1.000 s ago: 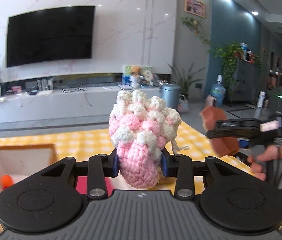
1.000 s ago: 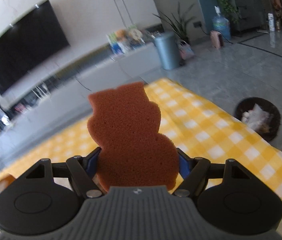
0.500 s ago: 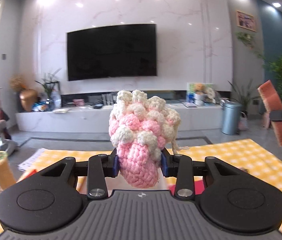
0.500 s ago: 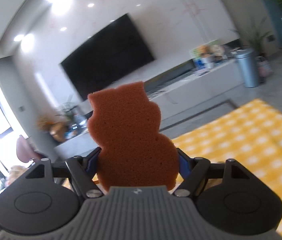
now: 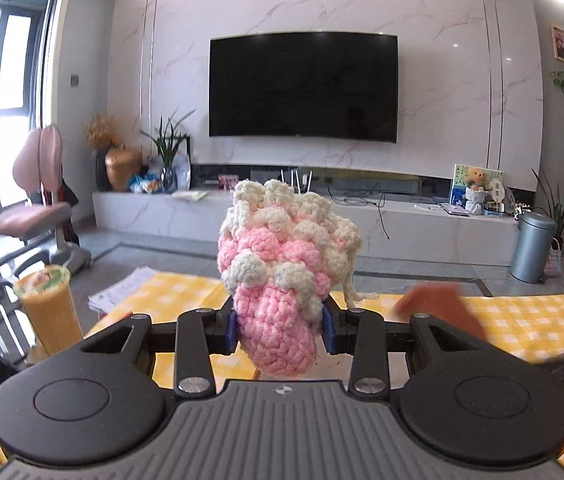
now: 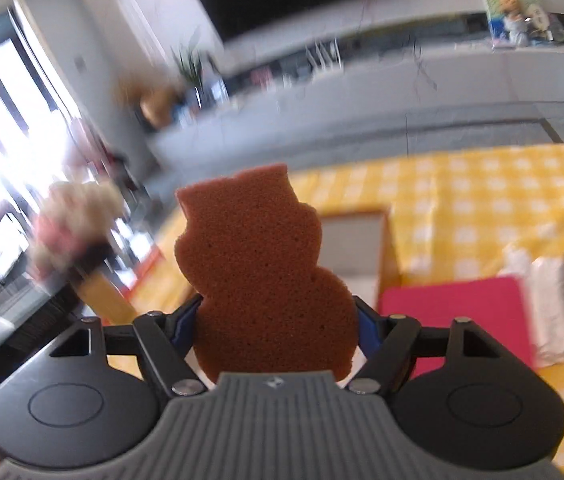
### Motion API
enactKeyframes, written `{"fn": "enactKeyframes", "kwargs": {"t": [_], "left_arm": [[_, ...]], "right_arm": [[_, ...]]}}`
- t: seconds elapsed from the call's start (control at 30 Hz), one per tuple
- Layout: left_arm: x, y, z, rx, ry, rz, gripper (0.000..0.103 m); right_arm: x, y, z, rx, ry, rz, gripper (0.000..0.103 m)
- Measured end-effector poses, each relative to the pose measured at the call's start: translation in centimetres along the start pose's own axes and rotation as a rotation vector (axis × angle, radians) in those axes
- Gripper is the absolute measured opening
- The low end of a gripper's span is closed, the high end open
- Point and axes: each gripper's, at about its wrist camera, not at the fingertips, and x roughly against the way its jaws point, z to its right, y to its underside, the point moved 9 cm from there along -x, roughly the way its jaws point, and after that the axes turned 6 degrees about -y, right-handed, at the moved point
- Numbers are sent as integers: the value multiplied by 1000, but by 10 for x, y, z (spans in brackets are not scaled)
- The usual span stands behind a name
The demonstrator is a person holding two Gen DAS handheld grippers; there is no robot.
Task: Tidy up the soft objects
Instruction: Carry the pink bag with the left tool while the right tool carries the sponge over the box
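Left gripper (image 5: pixel 279 330) grips the knit toy (image 5: pixel 286 272); right gripper (image 6: pixel 275 322) clamps the sponge (image 6: pixel 261 276). Only the right view shows the pink mat (image 6: pixel 454 316).

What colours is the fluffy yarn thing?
The crocheted toy is pink and cream white, clearest in the left wrist view.

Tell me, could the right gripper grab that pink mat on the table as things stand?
Probably not. The right gripper is already shut on the orange sponge, so its jaws are full. The pink mat itself lies uncovered on the yellow checked tablecloth, just ahead.
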Motion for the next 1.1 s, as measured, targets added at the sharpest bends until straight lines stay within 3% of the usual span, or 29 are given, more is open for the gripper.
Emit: {"fn": "enactKeyframes", "kwargs": {"t": [0.13,0.27,0.5,0.73,1.1], "left_arm": [[-14,12,-10,53,67,-63,43],[-24,22,-18,87,61,-118,43],[-25,25,-21,99,71,-138,43],[-31,27,-21,100,65,-164,43],[-34,34,-24,76,43,-191,43]], "right_arm": [[-45,17,-18,140,183,-35,74],[-82,14,-6,161,310,-72,74],[-116,7,25,89,370,-163,74],[-138,15,22,259,497,-263,74],[-145,22,19,334,567,-263,74]]}}
